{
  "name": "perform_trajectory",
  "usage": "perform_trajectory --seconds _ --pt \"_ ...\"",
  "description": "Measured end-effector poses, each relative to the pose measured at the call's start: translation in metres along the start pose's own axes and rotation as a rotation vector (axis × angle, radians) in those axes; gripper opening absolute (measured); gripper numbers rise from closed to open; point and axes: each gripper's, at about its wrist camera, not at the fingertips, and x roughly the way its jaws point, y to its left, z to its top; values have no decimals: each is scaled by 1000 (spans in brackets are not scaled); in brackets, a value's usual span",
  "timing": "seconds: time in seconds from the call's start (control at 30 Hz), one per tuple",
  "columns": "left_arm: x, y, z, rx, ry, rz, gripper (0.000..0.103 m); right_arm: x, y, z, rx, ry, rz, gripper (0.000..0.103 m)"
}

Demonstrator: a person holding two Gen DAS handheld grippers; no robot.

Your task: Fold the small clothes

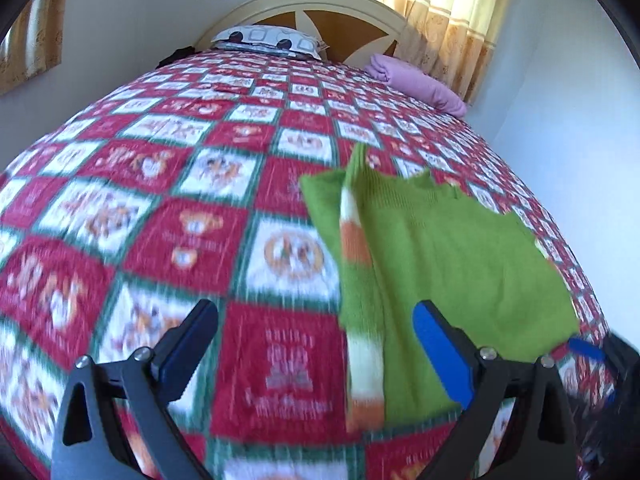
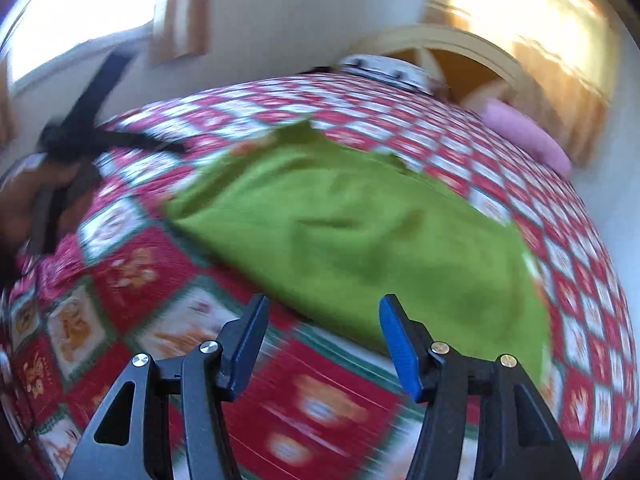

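My left gripper [image 1: 316,344] hangs over the red, white and green checked bedspread [image 1: 168,208], jaws wide apart, nothing between them. The small green knitted sweater [image 1: 452,252] lies flat on the bedspread toward the bed's right side, well short of the headboard end; its sleeve with orange and white stripes [image 1: 360,292] is folded over the body and runs down toward the near edge. My left gripper's blue-padded finger [image 1: 440,356] sits over the sweater's near hem; I cannot tell if it touches. My right gripper [image 2: 324,344] is also parted, moderately wide, empty, above bare bedspread [image 2: 312,392] just beside the sweater's [image 2: 360,232] near edge; heavy motion blur here. At the headboard end there's a black-and-white patterned pillow [image 1: 268,42], and a folded lilac cloth [image 1: 420,82] lies at the far right corner.
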Motion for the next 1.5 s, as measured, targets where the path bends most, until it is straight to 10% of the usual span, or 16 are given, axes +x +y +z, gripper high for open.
perform_trajectory --seconds 0.7,1.07,1.5 --pt "109 12 61 -104 124 -106 90 73 140 43 -335 -7 -16 59" --pt "113 31 64 -172 127 -192 23 80 141 51 -304 -34 -30 59" --pt "111 33 66 -283 148 -237 47 88 145 57 -310 -31 -48 51"
